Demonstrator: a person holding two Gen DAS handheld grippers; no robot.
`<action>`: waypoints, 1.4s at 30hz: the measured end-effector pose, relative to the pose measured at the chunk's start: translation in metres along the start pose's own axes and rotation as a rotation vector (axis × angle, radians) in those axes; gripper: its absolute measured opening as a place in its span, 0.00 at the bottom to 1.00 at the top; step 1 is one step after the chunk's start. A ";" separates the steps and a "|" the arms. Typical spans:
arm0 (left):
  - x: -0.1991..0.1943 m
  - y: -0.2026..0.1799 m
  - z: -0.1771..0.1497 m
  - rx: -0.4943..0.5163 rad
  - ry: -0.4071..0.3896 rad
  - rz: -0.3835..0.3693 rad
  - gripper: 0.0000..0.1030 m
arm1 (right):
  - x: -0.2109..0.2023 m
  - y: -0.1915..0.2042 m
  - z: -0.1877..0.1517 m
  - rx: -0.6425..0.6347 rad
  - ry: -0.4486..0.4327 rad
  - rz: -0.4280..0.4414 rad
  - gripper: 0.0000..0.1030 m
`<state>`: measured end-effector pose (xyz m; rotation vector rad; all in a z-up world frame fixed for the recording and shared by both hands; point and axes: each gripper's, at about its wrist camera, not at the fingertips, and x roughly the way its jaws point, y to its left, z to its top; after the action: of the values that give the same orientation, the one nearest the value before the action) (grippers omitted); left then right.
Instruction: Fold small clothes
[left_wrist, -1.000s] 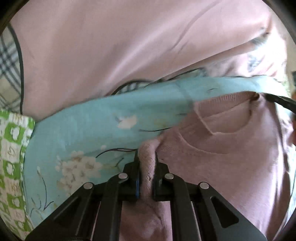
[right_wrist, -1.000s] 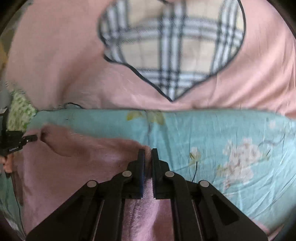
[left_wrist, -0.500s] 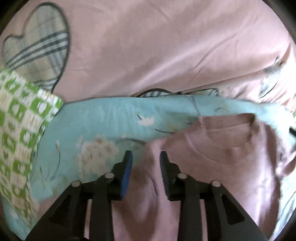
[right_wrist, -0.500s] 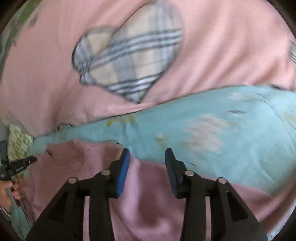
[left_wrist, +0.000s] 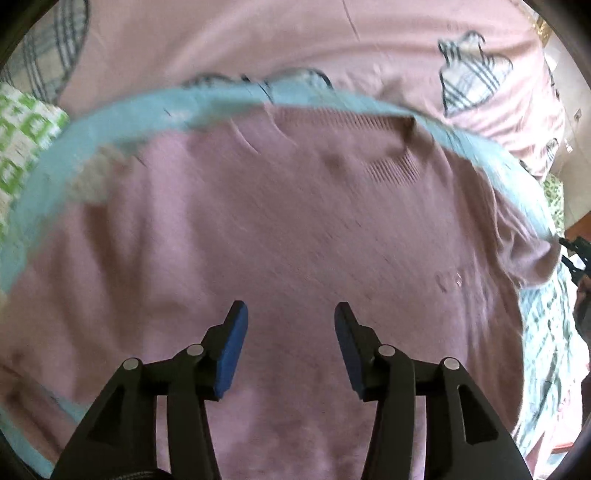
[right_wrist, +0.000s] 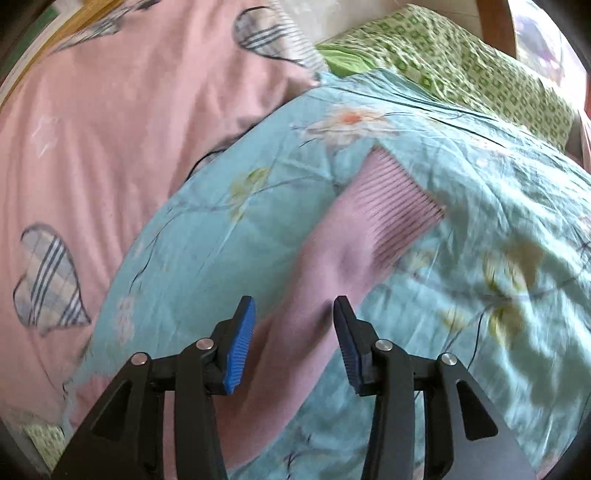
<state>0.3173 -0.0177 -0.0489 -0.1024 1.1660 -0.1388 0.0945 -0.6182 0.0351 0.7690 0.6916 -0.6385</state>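
A small mauve knit sweater (left_wrist: 295, 229) lies flat on a light blue floral sheet (left_wrist: 147, 114), its ribbed neckline toward the far side. My left gripper (left_wrist: 291, 314) is open and empty above the sweater's body. In the right wrist view, one sleeve (right_wrist: 332, 280) with a ribbed cuff (right_wrist: 399, 199) stretches away over the blue sheet (right_wrist: 221, 221). My right gripper (right_wrist: 293, 308) is open and empty, its jaws on either side of the sleeve's near part.
A pink bedcover with plaid heart patches (right_wrist: 92, 129) lies beyond the sheet. A green and white patterned cloth (right_wrist: 461, 62) lies at the far right, and also shows at the left in the left wrist view (left_wrist: 26, 140).
Both grippers let go of the sweater and opened wide. The left pulled back over the spread sweater body; the right swung round to look along the sleeve.
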 end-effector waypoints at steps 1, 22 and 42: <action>0.003 -0.004 -0.004 -0.005 0.010 -0.010 0.48 | 0.000 -0.007 0.003 0.027 -0.014 -0.028 0.45; -0.007 -0.005 -0.044 -0.064 0.043 -0.050 0.49 | -0.053 0.133 -0.096 -0.219 0.010 0.413 0.08; -0.050 0.064 -0.108 -0.259 0.043 -0.069 0.55 | -0.012 0.323 -0.335 -0.516 0.533 0.737 0.43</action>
<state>0.2024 0.0527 -0.0554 -0.3693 1.2200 -0.0503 0.2162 -0.1707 -0.0037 0.6413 0.9297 0.4278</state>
